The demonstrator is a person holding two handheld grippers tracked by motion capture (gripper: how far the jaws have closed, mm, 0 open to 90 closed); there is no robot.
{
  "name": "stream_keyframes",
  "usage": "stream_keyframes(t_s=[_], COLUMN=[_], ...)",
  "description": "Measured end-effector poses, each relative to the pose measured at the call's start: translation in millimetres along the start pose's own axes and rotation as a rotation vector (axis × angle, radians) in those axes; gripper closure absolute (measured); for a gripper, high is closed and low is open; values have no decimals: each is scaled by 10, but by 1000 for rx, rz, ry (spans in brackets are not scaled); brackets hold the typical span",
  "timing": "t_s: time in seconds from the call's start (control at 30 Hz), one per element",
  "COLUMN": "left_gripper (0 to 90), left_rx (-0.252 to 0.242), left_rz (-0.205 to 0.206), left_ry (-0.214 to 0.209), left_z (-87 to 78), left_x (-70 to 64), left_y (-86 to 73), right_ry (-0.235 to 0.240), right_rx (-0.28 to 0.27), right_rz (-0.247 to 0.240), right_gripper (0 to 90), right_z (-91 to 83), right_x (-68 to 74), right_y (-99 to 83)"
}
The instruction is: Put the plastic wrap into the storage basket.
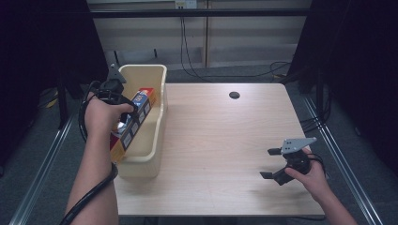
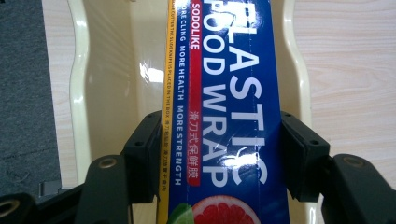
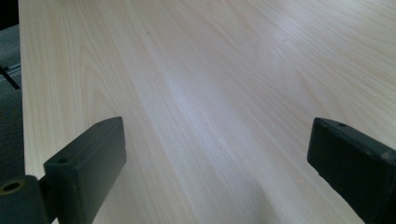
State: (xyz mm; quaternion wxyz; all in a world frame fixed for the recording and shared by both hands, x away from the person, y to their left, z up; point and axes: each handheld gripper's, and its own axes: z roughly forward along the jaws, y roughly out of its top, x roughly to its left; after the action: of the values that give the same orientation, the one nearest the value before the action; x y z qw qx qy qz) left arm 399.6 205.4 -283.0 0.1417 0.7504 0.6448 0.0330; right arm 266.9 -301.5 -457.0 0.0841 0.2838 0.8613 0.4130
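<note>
Nearest the person, at the table's [image 1: 220,154] near right corner, the right gripper [image 1: 269,163] hangs just above the bare wood with its jaws spread wide and nothing between them. In the right gripper view the two black jaws stand far apart over pale wood grain, touching nothing. The right hand [image 1: 307,176] wraps the gripper body from behind, forearm coming in from the near edge, and the grey three-cornered plate [image 1: 296,144] sits on top, tilted toward the table's middle.

Along the left edge of the table stands a cream plastic bin [image 1: 155,75], long and narrow, running from the near left part toward the far left corner. The left gripper [image 2: 217,154] is clamped on a box of plastic food wrap [image 2: 233,93]: in the left gripper view both jaws press flat against the box's two long sides, the blue face with white lettering turned up toward the camera and a yellow strip along one edge. The box lies lengthwise over the bin's opening, slanted, its near end low by the bin's near wall and its far end raised toward the bin's middle. The left hand [image 1: 101,115] grips from above the bin's left rim, forearm stretched forward along the table's left edge, with the black cable [image 1: 91,192] looping beneath it.

Farther off, a dark round hole [image 1: 234,95] sits near the far edge.
</note>
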Motion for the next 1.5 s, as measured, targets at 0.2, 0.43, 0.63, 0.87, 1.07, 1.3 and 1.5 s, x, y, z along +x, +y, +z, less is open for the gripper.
stream_keyframes(t_s=[0.2, 0.43, 0.63, 0.87, 1.07, 1.3, 1.5], left_gripper=[405, 404, 404, 403, 402, 402, 402], left_rx=[2, 17, 19, 29, 47, 53, 63], left_rz=[-7, -28, -33, -34, -33, -51, -55], left_ry=[-1, -1, -3, 1, -3, -10, -9], left_z=[47, 138, 169, 229, 277, 335, 384], left_x=[23, 43, 44, 4, 7, 28, 27], left_y=[-11, -23, -13, 3, 10, -2, -4], right_ry=[2, 1, 6, 1, 8, 5, 4], right_rx=[6, 5, 6, 5, 10, 9, 12], right_rz=[-4, -5, -6, -6, -5, -4, -5], right_gripper=[44, 43, 44, 44, 43, 44, 44], right_z=[16, 17, 21, 16, 19, 25, 29], right_x=[6, 3, 4, 2, 1, 4, 8], right_y=[0, -2, -2, -2, -7, -8, -9])
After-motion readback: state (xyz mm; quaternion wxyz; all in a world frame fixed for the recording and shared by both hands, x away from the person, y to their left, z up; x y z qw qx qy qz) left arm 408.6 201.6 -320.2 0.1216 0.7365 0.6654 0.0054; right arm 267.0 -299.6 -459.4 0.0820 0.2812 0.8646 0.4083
